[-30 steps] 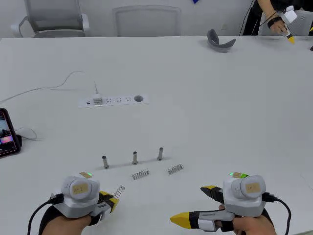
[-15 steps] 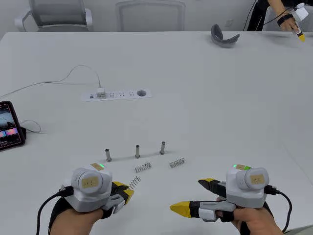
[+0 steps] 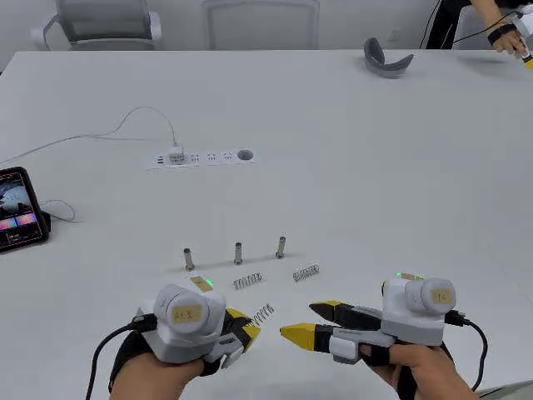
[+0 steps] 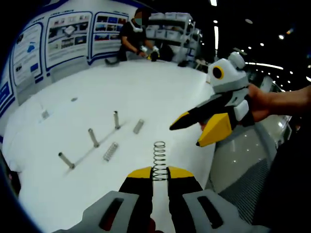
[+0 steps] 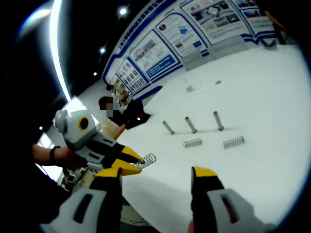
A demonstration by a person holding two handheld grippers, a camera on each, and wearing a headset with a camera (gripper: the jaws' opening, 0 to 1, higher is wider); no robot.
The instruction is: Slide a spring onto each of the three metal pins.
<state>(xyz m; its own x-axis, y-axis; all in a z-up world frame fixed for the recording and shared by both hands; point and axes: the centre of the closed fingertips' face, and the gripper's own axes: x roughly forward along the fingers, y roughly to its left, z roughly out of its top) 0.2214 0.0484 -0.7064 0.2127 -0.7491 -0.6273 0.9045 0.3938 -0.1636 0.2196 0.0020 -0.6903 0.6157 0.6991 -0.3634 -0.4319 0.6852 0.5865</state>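
While the left gripper (image 3: 243, 328) is pinching one spring (image 3: 263, 314) in its fingers, the right gripper (image 3: 305, 322) is holding its fingers spread.

The worktop (image 3: 375, 183) is smooth, matt white; the three pins (image 3: 238, 252) are dull grey metal; each spring (image 3: 262, 314) is bright coiled wire; the left hand-held gripper (image 3: 247, 328) and right hand-held gripper (image 3: 301, 322) wear smooth, faintly glossy plastic shells; the power strip (image 3: 204, 157) is plain white plastic; the phone (image 3: 18, 208) has a glossy screen.

A wide white table (image 3: 391, 167) spans the head view; two grey office chairs (image 3: 106, 21) stand behind its upper-left edge.
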